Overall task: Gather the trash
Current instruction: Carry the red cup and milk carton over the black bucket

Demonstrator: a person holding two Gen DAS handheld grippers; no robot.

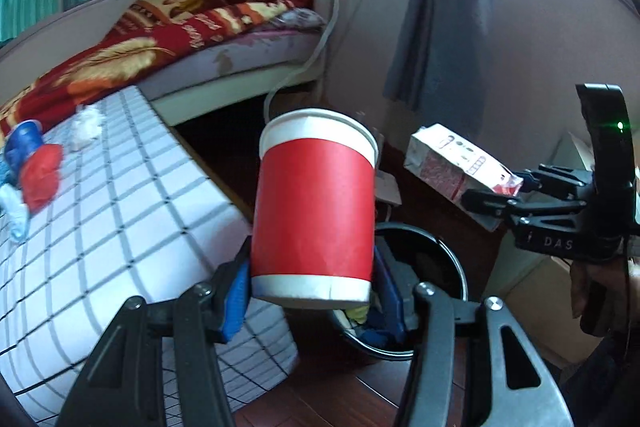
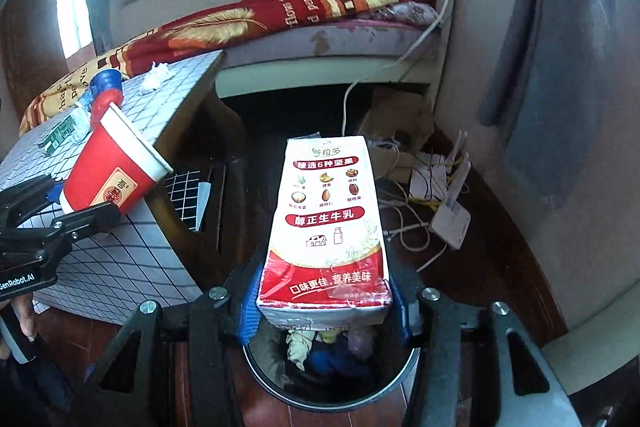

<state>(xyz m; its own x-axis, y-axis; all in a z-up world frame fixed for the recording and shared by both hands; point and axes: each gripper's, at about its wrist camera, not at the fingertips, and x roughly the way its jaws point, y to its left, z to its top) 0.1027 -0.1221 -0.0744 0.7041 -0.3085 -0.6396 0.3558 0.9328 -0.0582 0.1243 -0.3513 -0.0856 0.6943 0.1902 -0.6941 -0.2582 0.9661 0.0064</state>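
My left gripper [image 1: 310,291] is shut on a red paper cup [image 1: 314,203] with a white rim, held upright near the rim of a round black bin [image 1: 448,255] on the floor. In the right wrist view that cup [image 2: 112,171] hangs at the left, tilted, in the left gripper [image 2: 76,207]. My right gripper [image 2: 324,303] is shut on a white and red milk carton [image 2: 326,223], held right above the bin [image 2: 276,387], which holds crumpled trash. From the left wrist view the carton [image 1: 456,163] sticks out of the right gripper [image 1: 496,193].
A low table with a checked white cloth [image 1: 120,195] stands left of the bin, with crumpled tissue [image 1: 86,125] and red and blue wrappers [image 1: 34,163] on it. A bed [image 2: 304,23] lies behind. Cables and a white router [image 2: 450,215] lie on the wooden floor at right.
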